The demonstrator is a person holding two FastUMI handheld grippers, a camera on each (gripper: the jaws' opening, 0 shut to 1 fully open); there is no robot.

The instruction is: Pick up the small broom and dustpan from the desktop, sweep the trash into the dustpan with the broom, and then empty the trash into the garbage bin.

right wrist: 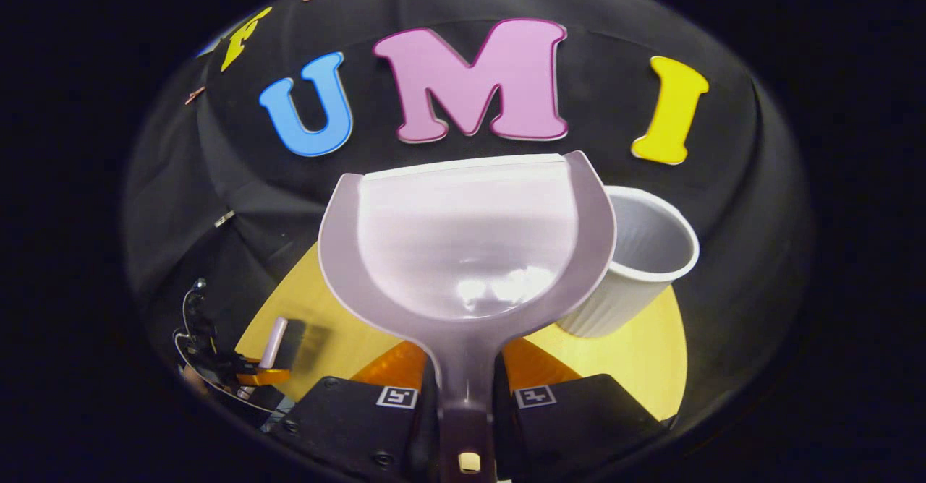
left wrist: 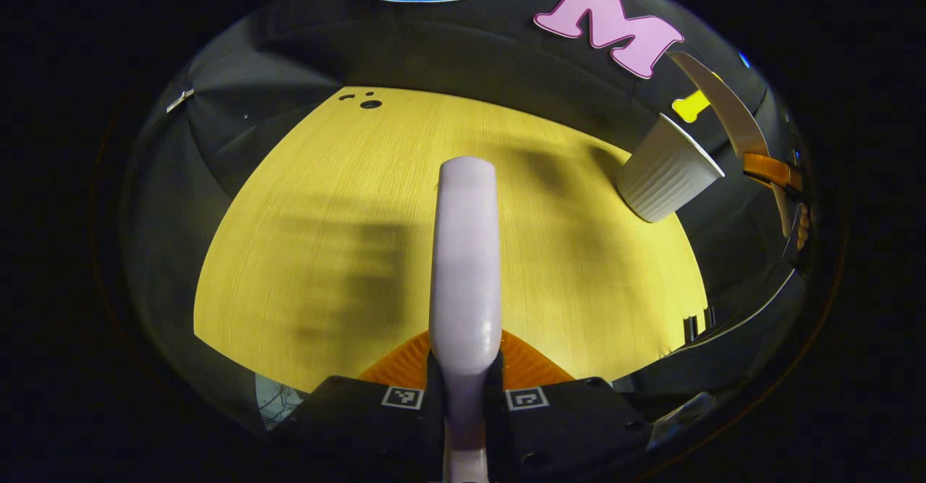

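The left gripper has its fingers clamped on the broom above the desk. The right gripper pinches the dustpan handle, its pan raised beside the garbage bin.

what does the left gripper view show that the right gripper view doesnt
Left gripper view: the pale lilac plastic broom handle close up, clamped in the left gripper, and small dark holes at the far edge of the yellow wooden desktop.

Right gripper view: the inside of the pale lilac plastic dustpan, its handle clamped in the right gripper; the pan looks empty.

Both: the desktop, the white ribbed garbage bin, the dustpan, and the broom, small at lower left in the right gripper view.
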